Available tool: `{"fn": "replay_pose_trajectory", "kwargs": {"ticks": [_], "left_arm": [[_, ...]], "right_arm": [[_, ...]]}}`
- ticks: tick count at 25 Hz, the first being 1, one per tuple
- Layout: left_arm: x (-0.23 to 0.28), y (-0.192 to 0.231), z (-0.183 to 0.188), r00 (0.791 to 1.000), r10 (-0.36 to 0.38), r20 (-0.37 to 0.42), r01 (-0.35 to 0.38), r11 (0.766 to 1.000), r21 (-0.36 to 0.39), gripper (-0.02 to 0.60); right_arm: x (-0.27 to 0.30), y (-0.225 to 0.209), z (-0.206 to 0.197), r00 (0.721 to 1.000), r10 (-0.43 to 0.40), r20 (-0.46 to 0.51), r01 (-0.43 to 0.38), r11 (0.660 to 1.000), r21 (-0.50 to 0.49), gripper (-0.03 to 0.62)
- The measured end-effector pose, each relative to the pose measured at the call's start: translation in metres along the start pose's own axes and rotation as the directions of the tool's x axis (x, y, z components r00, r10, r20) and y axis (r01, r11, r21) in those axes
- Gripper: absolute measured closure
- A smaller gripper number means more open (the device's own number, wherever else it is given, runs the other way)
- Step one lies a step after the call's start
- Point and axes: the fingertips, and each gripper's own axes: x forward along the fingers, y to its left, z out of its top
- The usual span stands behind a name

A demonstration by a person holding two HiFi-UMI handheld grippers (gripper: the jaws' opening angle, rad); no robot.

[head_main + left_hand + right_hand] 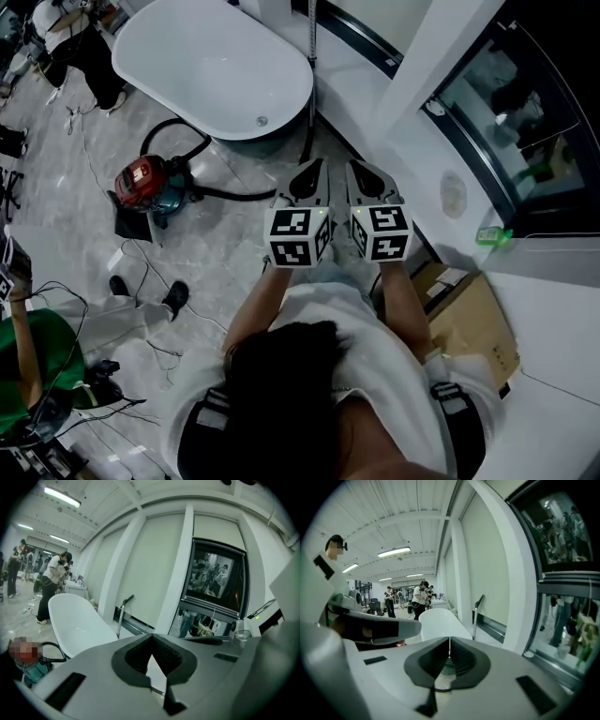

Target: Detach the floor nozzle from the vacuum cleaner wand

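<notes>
The vacuum's thin metal wand (pixel 312 56) stands upright against the wall behind the white tub; it also shows in the left gripper view (pixel 120 618) and the right gripper view (pixel 476 616). Its lower end darkens near the tub's edge, and I cannot make out the floor nozzle. The red and teal canister (pixel 145 183) sits on the floor at left, and its black hose (pixel 230 194) runs toward the grippers. My left gripper (pixel 309 173) and right gripper (pixel 367 175) are held side by side in the air, short of the wand, both shut and empty.
A white bathtub (pixel 211 66) fills the upper left. A white pillar (pixel 441 56) and a dark glass-fronted unit (pixel 525 122) stand at right. A cardboard box (pixel 469 323) lies by my right side. Cables (pixel 141 272) and other people are on the floor at left.
</notes>
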Motion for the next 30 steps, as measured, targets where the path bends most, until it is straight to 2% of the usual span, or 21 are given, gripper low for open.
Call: {"fn": "replay_pose_trajectory", "kwargs": {"ticks": [7,21,30], "left_arm": [[0.034,-0.006,0.006,1.0,0.026,0.011,-0.025,1.0,-0.012,0.578],[0.051,0.007,0.006,0.997,0.082,0.007,-0.082,0.996,-0.036,0.578],[0.064,0.002,0.004,0.996,0.085,0.007,-0.085,0.996,-0.007,0.578]], "right_arm": [[0.018,-0.029,0.007,1.0,0.031,-0.001,-0.031,0.999,-0.016,0.579],[0.037,-0.051,-0.002,0.998,0.04,-0.038,-0.041,0.999,-0.01,0.579],[0.045,-0.063,0.0,0.999,0.044,-0.027,-0.045,0.999,-0.014,0.577]]}}
